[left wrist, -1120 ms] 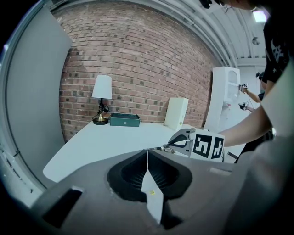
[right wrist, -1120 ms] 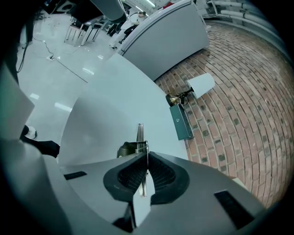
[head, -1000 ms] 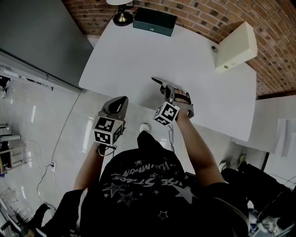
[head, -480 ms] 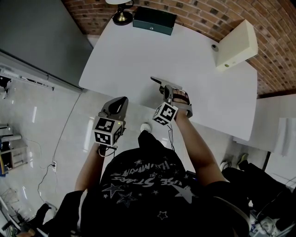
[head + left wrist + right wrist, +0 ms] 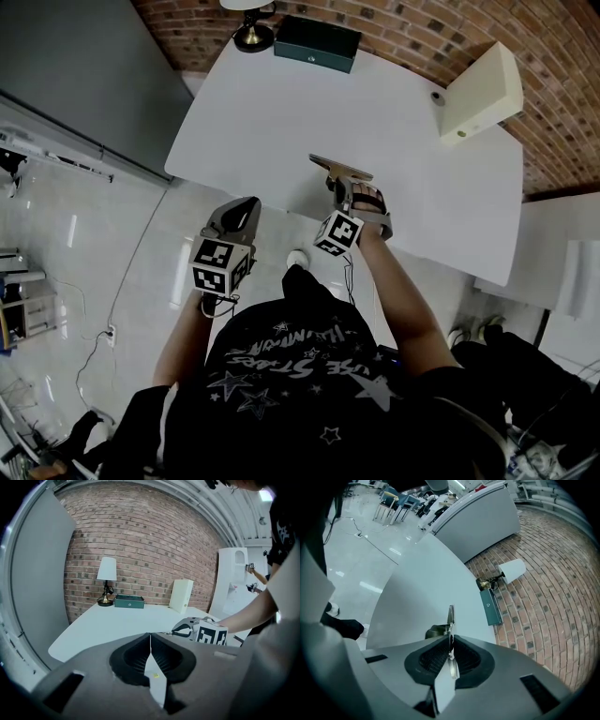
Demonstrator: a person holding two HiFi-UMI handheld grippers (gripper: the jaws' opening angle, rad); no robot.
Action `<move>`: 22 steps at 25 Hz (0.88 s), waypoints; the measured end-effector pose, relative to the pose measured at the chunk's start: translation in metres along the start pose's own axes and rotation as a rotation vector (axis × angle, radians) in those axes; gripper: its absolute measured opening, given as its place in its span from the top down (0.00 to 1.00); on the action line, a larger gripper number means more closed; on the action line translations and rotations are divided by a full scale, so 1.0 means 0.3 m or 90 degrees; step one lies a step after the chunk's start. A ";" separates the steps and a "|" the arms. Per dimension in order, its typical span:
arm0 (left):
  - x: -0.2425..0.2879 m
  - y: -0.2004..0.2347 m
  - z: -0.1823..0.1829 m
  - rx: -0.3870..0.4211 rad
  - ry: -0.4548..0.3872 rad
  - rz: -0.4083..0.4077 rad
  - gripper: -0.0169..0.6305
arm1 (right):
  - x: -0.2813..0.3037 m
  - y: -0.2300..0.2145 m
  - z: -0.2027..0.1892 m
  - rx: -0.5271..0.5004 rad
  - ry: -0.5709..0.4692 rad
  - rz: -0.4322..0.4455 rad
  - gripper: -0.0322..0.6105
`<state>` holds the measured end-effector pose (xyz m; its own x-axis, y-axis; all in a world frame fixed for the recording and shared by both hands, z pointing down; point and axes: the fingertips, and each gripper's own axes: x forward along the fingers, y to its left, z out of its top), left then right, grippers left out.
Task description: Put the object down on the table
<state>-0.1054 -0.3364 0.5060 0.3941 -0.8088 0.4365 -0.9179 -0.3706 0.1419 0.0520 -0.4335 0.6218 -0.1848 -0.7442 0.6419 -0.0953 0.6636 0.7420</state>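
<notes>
**Level and low, the grip loosening**

The thin flat piece [image 5: 339, 167] sits level over the white counter [image 5: 281, 103]. Its long axis runs across the person's front, with the left end aimed toward the counter's far left. The right gripper view shows it only edge-on, a slim line jutting straight ahead out of the tips, so its face is hard to read. A dark lump beside it there may be its shadow. Whether it touches the counter, I can't tell. The right gripper [image 5: 346, 182] has the piece's near edge between its pads, which sit close against it as the jaws open. The left gripper [image 5: 246, 204] hangs just off the counter's near edge, pressed together and empty.
</notes>
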 end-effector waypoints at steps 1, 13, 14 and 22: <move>-0.005 0.000 0.001 0.000 -0.001 -0.001 0.94 | -0.005 -0.002 0.003 0.000 -0.004 -0.005 0.89; -0.094 -0.015 0.002 0.009 -0.022 -0.019 0.94 | -0.148 -0.042 0.011 0.103 -0.020 -0.035 0.75; -0.104 -0.023 0.003 0.011 -0.026 -0.022 0.94 | -0.171 -0.056 0.012 0.125 -0.025 -0.045 0.75; -0.222 -0.094 0.011 0.020 -0.058 -0.050 0.94 | -0.399 -0.163 0.041 0.239 -0.055 -0.152 0.94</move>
<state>-0.1054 -0.2737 0.4699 0.4693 -0.8140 0.3422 -0.8823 -0.4480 0.1442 0.0667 -0.3760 0.5062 -0.1946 -0.8810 0.4312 -0.4899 0.4682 0.7354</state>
